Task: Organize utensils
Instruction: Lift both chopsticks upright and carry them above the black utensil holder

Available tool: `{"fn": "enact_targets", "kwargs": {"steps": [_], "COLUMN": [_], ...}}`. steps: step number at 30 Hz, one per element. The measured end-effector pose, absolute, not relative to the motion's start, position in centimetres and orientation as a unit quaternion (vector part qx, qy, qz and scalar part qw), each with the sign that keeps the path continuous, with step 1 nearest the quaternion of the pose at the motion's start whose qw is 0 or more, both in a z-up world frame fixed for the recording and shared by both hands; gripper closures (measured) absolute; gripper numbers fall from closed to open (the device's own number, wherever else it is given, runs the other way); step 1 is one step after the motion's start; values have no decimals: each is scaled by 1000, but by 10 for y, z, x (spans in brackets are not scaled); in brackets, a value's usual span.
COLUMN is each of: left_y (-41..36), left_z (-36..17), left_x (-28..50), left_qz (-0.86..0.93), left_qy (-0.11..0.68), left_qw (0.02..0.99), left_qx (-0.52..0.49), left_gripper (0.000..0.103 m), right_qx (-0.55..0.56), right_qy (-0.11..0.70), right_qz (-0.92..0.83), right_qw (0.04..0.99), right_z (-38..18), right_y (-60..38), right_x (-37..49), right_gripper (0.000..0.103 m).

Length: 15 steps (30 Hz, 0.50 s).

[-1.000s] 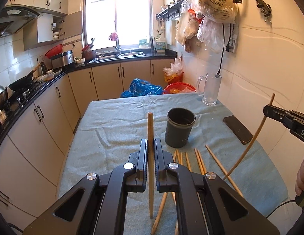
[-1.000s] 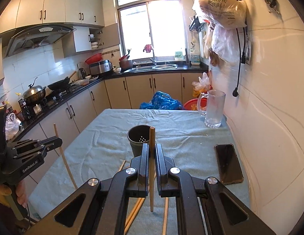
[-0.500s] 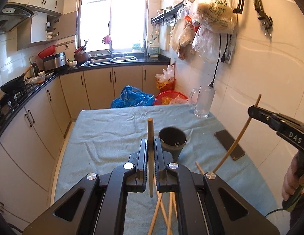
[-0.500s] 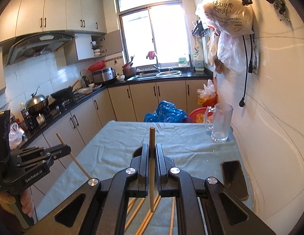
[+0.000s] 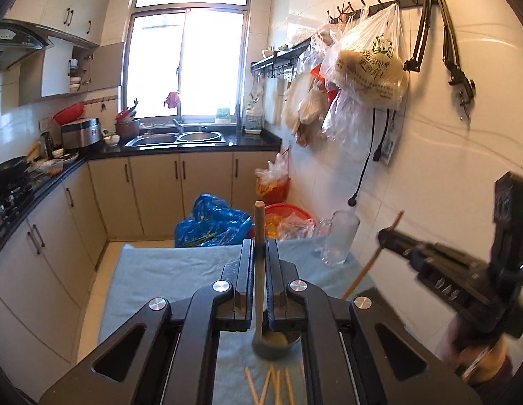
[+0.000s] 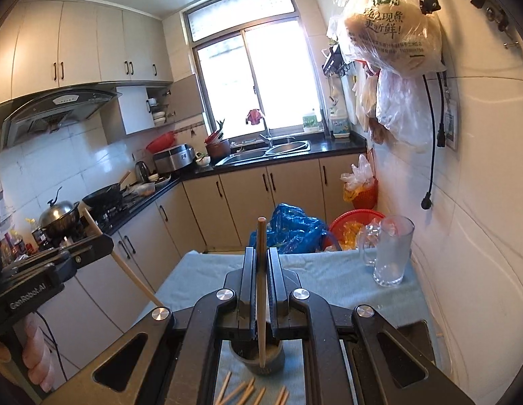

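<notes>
Left wrist view: left gripper (image 5: 259, 290) is clamping one chopstick (image 5: 259, 236) upright, jaws nearly fully closed on it; its lower end is hanging over the dark cup (image 5: 276, 342), which is sitting mid-table on the blue cloth (image 5: 167, 266); loose chopsticks (image 5: 271, 384) are lying toward the near edge; right gripper (image 5: 384, 238) is showing at the right w/ its own stick.

Right wrist view: right gripper (image 6: 260, 290) is pinching a second chopstick (image 6: 261, 270), jaws almost shut, tip pointing into the cup (image 6: 258, 359); more sticks (image 6: 248, 391) are lying at the near edge; glass mug (image 6: 391, 253) is standing at the far right corner.

Risks: both sticks are converging on one narrow mouth, so they could clash or tip the cup; releasing off-centre would probably drop a stick outside.
</notes>
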<state>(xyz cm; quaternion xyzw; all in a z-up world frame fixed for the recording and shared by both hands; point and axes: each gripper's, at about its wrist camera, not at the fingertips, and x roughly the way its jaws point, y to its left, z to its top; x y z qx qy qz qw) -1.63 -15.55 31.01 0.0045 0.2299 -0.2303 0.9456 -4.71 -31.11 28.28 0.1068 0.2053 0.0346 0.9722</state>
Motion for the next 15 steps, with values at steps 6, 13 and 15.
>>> {"fn": "enact_targets", "kwargs": {"steps": [6, 13, 15], "left_y": [-187, -209, -211], "left_z": [290, 230, 218], "left_x": [18, 53, 57], "left_qz": [-236, -228, -223], "left_qy": [250, 321, 331], "left_qw": [939, 919, 916], "left_qx": [10, 22, 25], "left_gripper": [97, 97, 97], "right_qx": [127, 128, 131], "right_qy": [218, 282, 295], "right_qz": [37, 36, 35], "right_qw": [967, 950, 946], "right_z": [267, 217, 204], "right_y": [-315, -318, -322], "right_x": [-12, 22, 29], "right_gripper": [96, 96, 96]}}
